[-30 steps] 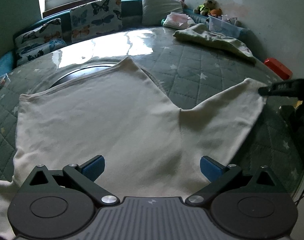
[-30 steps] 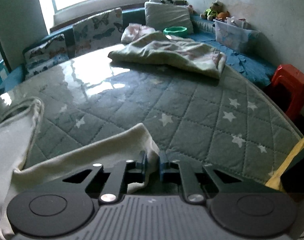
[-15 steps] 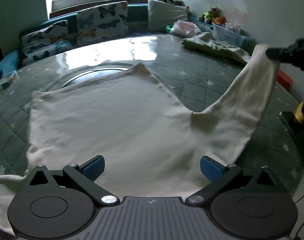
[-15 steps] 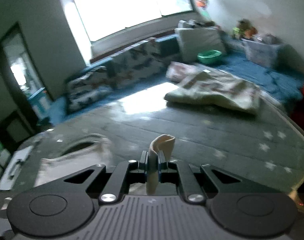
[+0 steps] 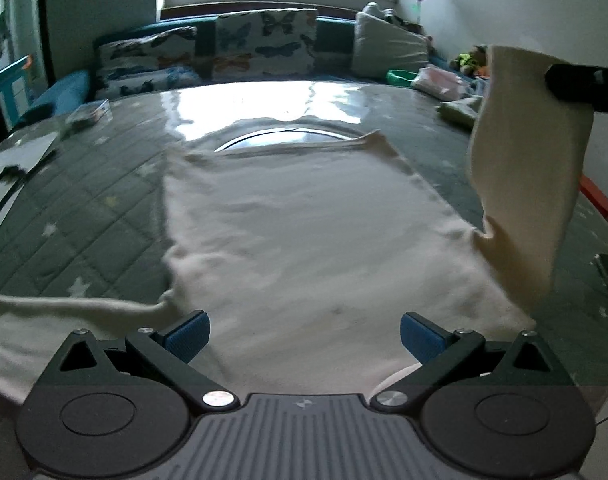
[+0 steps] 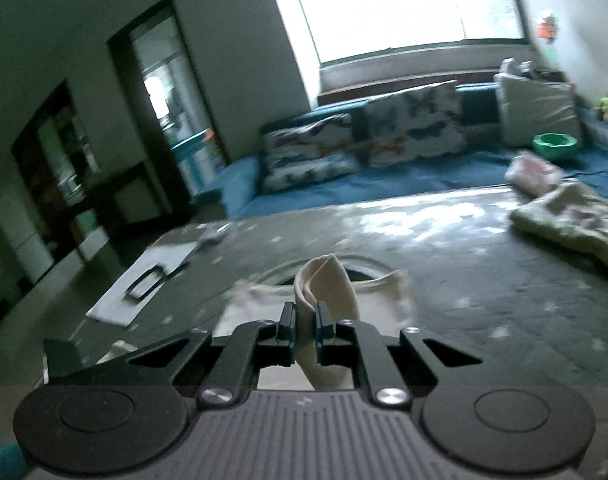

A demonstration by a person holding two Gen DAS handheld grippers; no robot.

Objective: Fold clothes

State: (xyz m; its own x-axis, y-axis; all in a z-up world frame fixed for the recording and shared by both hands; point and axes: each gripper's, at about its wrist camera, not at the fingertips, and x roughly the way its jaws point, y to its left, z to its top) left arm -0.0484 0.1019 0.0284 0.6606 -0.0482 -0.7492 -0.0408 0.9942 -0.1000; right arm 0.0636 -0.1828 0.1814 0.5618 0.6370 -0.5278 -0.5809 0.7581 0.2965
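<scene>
- The cream garment (image 5: 312, 248) lies spread flat on the quilted tabletop (image 5: 83, 216), body panel facing up, its far edge reaching a round inset in the surface.
- Its right sleeve (image 5: 528, 168) is lifted clear of the tabletop and hangs in the air from its end, joined to the body only at the shoulder.
- The left sleeve (image 5: 63, 312) lies stretched out sideways, not yet folded.
- The right tool (image 6: 304, 322) has its jaws closed narrow on the sleeve end, a fold of cloth pinched between the pads.
- The left tool (image 5: 304, 334) hovers over the near edge of the garment, jaws wide, gripping nothing.
- Judged from this, the folding has barely begun: one sleeve is mid-carry and seems meant to go across the body; the other sleeve and the body folds are left.
- A second crumpled garment (image 6: 576, 228) waits at the far right of the tabletop, unfolded.
</scene>
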